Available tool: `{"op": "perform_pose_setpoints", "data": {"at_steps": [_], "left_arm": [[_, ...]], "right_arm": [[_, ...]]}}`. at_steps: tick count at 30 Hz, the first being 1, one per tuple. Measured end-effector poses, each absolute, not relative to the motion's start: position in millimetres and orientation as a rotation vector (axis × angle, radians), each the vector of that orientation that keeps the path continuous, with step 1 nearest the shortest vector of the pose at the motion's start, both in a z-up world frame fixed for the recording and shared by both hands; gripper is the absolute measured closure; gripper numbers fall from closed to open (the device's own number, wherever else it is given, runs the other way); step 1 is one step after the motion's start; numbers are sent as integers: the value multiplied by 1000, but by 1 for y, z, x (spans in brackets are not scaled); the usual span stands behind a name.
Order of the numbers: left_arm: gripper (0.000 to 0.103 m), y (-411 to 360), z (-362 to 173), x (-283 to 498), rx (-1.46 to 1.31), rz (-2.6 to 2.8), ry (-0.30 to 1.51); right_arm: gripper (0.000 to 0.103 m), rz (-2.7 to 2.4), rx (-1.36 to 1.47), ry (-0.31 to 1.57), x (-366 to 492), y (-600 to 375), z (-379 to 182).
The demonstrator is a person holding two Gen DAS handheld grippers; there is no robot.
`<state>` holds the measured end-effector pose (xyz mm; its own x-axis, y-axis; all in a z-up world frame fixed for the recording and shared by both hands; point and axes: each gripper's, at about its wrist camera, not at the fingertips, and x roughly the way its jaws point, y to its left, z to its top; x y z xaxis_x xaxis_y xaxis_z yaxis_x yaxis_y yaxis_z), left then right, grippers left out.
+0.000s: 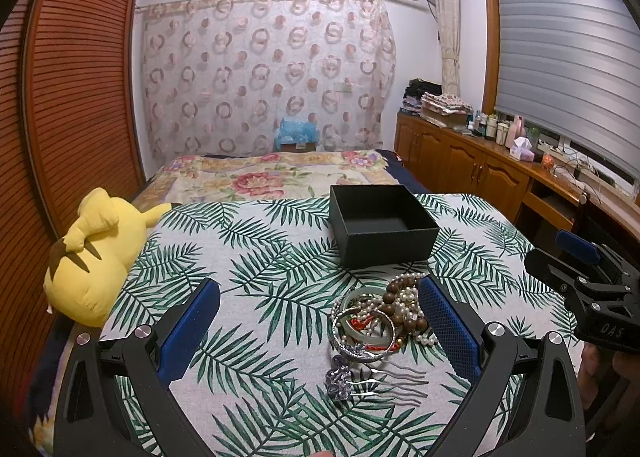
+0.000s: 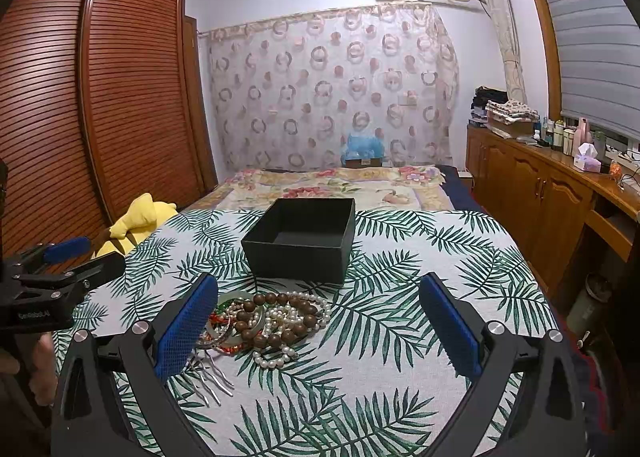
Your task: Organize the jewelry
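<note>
From your left wrist camera, the jewelry pile (image 1: 380, 317) is partly hidden: the right finger of your left hand-held gripper (image 1: 320, 329) covers its right edge, and the tangle of pearl strands, brown wooden beads and bangles is too knotted to count piece by piece. A silver hair comb (image 1: 372, 377) with a purple ornament lies at the near end of the pile, touching it. The fingers stand wide apart, holding nothing, with the pile between them toward the right finger. Beyond the pile sits the open black box (image 1: 380, 229), its floor bare. A yellow plush toy (image 1: 96, 253) rests at the left edge of the leaf-print tabletop (image 1: 248, 257), and your right hand-held gripper (image 1: 584, 269) shows at the right edge, cut off by the frame. From the right wrist camera, the left finger of your right hand-held gripper (image 2: 320, 329) hides the left side of the jewelry pile (image 2: 272, 321), including the comb's head. This gripper is also spread wide and holds nothing. The black box (image 2: 300, 241) stands just behind the pile. Your left hand-held gripper (image 2: 64, 257) appears at the left edge. Behind the tabletop (image 2: 400, 297) lie a bed with a floral cover (image 2: 332, 185), a louvred wardrobe (image 2: 100, 97) and a wooden sideboard (image 2: 540, 185).
</note>
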<state>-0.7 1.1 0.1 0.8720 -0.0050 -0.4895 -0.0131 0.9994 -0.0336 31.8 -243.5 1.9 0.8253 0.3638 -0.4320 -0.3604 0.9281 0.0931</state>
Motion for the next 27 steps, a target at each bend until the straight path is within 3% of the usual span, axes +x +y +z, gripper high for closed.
{"op": "perform_pose_setpoints", "data": {"at_steps": [27], "left_arm": [[7,0,-12,7,-31,-17,584]], "right_arm": [[2,391,9,470,29,-232,12]]}}
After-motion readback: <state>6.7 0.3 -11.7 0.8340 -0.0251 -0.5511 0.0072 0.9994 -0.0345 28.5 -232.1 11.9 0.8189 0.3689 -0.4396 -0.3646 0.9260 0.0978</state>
